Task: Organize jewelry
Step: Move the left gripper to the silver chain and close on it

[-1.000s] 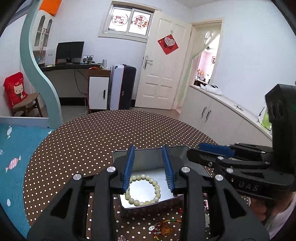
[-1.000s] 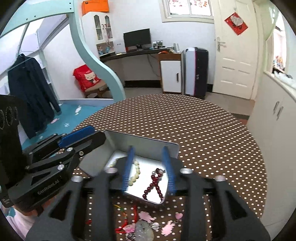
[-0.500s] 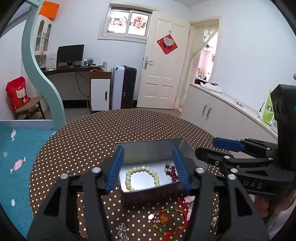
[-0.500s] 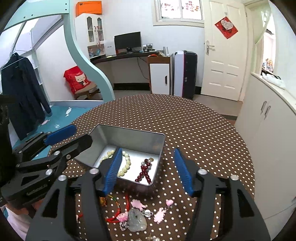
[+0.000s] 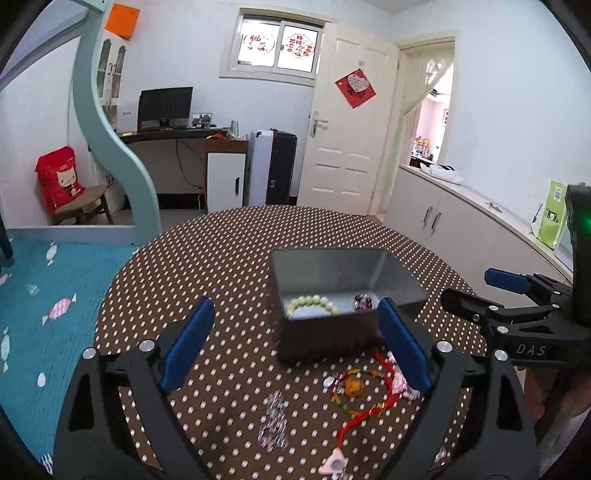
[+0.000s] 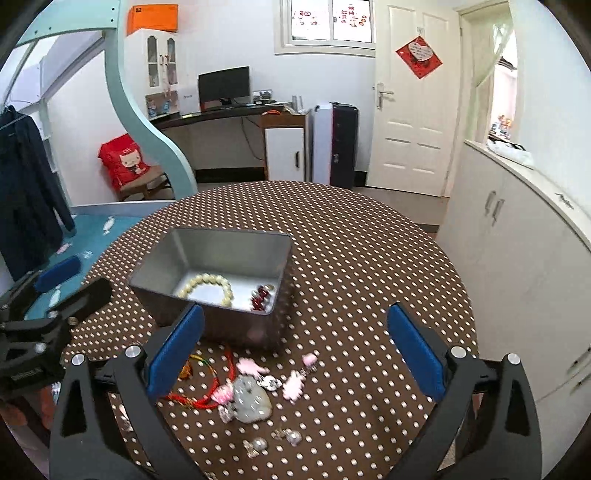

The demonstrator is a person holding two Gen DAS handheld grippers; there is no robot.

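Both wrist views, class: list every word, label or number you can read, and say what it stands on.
"DAS": on the right gripper, seen in the left wrist view.
Left gripper label: too blurred to read.
Red door sign, window papers, green bag, orange box: print too small to read.

our left gripper (image 5: 295,339): jaws spread wide, empty, pointing toward 12 o'clock. our right gripper (image 6: 293,349): likewise wide apart, empty, at its 3 o'clock.
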